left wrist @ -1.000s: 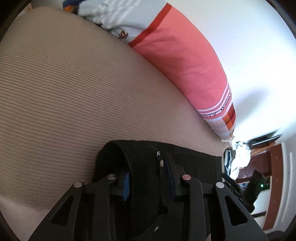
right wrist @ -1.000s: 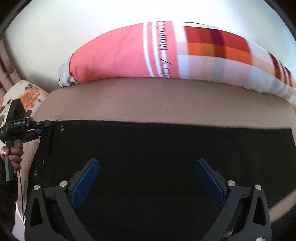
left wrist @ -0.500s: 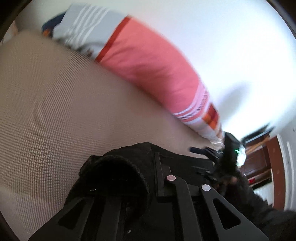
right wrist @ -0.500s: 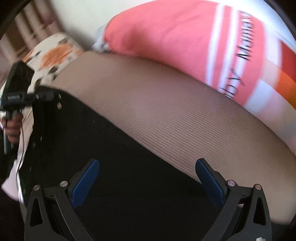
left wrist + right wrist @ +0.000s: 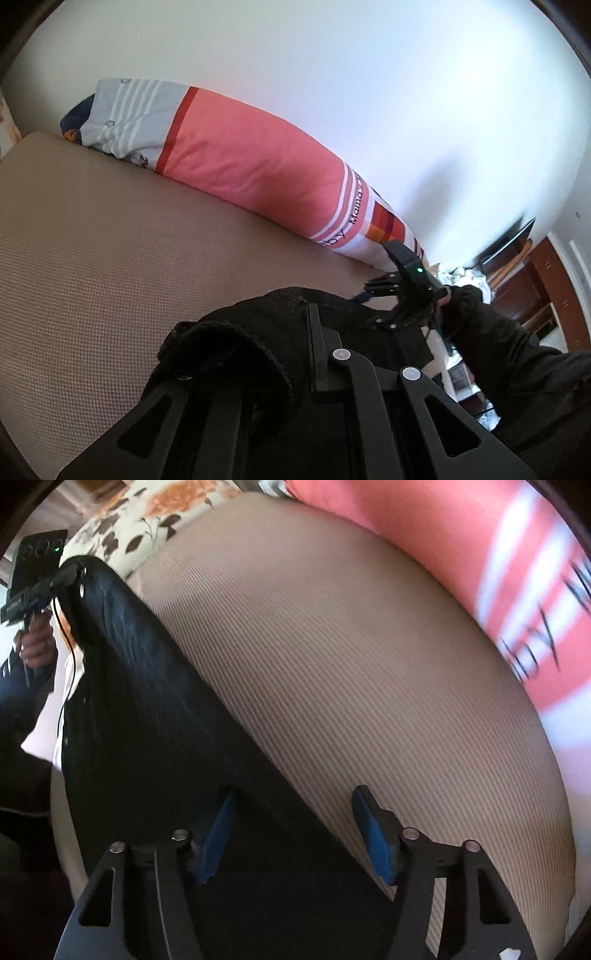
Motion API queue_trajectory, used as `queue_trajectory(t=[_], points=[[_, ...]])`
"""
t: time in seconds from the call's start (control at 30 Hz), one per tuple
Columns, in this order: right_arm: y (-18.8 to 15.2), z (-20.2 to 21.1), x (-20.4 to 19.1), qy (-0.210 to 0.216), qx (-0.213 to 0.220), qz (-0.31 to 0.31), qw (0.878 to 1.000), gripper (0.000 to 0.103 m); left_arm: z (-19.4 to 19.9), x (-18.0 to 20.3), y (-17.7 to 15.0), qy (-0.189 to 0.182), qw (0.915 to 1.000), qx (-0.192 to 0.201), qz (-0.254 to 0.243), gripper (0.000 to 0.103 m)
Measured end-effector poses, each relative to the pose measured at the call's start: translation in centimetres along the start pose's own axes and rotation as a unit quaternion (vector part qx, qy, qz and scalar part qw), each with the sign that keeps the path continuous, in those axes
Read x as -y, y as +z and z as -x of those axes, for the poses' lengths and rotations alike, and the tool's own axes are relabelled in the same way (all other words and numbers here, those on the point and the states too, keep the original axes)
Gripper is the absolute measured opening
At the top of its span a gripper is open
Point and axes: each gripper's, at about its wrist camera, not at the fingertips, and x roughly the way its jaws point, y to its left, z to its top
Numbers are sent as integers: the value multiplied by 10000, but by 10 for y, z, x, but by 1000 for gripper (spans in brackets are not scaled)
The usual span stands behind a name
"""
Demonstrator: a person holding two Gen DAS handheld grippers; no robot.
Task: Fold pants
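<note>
On a beige ribbed mattress [image 5: 351, 672], black pants [image 5: 147, 738] are lying stretched along the near edge, with a floral cushion [image 5: 155, 517] at the far left and a long pink bolster pillow [image 5: 258, 173] running along the white wall [image 5: 369, 92]. The left gripper [image 5: 72, 574] is clenching one raised end of the pants, while the right gripper [image 5: 291, 830] is closing its blue pads [image 5: 373, 834] astride the pants' far edge, not yet pressing it.

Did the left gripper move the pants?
Yes. The left gripper, shut on the pants, has lifted that bunched end up off the tan mattress.
</note>
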Motion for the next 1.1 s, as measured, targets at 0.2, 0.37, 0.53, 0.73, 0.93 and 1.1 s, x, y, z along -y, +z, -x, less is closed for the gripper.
queue_trajectory(t=[0.2,0.37,0.53,0.73,0.93,1.1], points=[[-19,1,6,-142,-67,-135,9998,26,-2,1,-3,171,9998,-13,-22,7],[-26,1,-18,-773,224,-96,9967,9,-5,3,-3,334,9994,-17,-100,7],[-45,22,-67,-1766,978,-471,9783,8,-5,-3,0,507,9987,-63,-44,7],[-79,49,-150,-2436,1608,-764,9534,8,19,14,-12,475,9981,-138,-369,8],[-150,75,-206,-2289,1906,-1145,9477,7,60,35,-50,257,9974,-260,-626,8],[-199,75,-234,-1941,1908,-1351,9527,7,93,42,-98,223,9957,-556,-706,10]])
